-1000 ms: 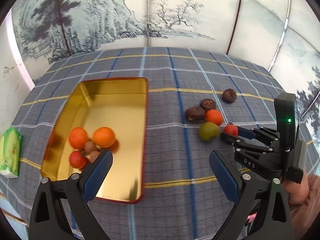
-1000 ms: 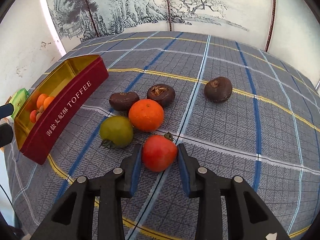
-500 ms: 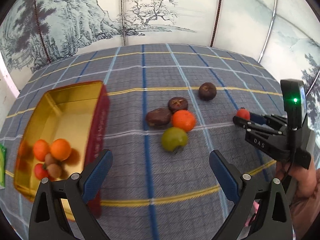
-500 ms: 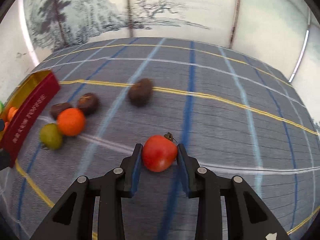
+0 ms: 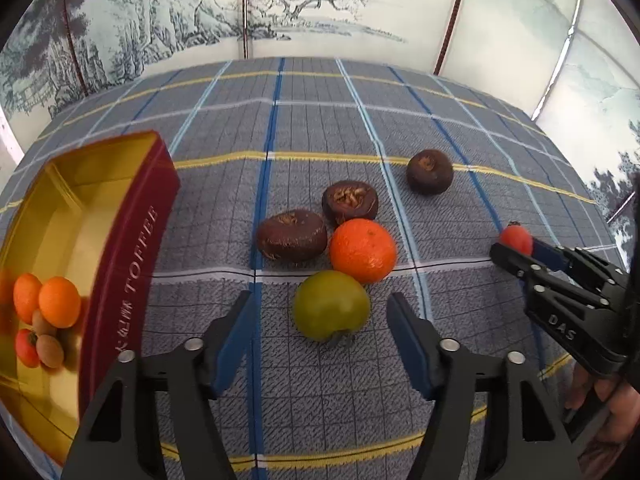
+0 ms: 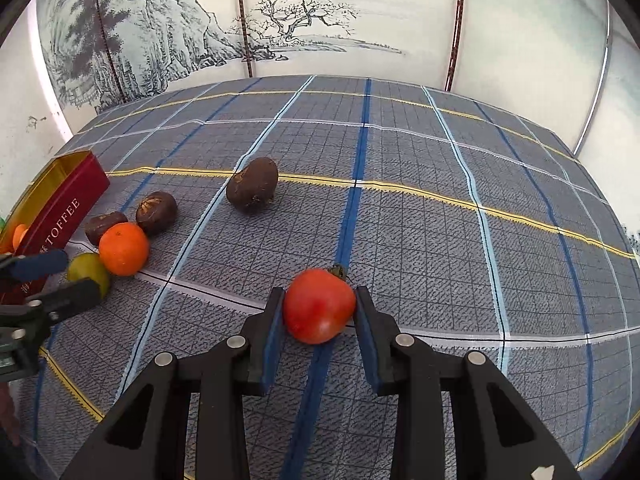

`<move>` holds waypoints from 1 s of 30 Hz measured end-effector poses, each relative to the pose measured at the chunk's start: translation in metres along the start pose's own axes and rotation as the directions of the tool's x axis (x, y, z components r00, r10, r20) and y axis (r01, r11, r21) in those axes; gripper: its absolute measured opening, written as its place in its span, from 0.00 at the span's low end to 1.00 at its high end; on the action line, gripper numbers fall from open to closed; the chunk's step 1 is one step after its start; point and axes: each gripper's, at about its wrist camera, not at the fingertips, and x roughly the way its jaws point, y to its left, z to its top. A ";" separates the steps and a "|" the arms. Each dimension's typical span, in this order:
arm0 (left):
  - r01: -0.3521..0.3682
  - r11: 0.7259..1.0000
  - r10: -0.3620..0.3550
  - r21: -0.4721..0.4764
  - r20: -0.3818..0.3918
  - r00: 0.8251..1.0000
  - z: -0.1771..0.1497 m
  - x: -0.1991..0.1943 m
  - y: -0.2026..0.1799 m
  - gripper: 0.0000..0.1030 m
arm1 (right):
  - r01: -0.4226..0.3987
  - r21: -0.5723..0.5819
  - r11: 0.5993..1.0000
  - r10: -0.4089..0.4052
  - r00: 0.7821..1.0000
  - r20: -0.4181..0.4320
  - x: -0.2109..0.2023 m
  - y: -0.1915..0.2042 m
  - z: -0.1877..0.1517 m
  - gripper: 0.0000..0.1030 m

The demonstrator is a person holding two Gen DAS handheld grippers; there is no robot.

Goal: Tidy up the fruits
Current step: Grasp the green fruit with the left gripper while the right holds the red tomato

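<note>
Plaid tablecloth point(image 6: 400, 220); right claw point(image 6: 318, 312) pinches half-hidden red tomato point(image 6: 319, 305), left claw point(image 5: 320, 324) spread.

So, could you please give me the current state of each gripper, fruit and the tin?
Right gripper: shut on red tomato.
Left gripper: open, around green tomato, not touching.
Orange: on cloth, loose.
Three brown fruits: on cloth, loose.
Tin: open, several small fruits inside.

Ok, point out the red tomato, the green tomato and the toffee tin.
red tomato point(image 6: 319, 305), right wrist view, front skin.
green tomato point(image 5: 330, 305), left wrist view, top.
toffee tin point(image 5: 132, 264), left wrist view, red side wall.
</note>
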 end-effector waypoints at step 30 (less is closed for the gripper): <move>0.037 0.999 -0.037 -0.008 0.017 0.999 -0.010 -0.043 0.005 0.38 | 0.000 0.000 1.000 0.000 1.000 0.000 -0.001 0.000 -0.001 0.31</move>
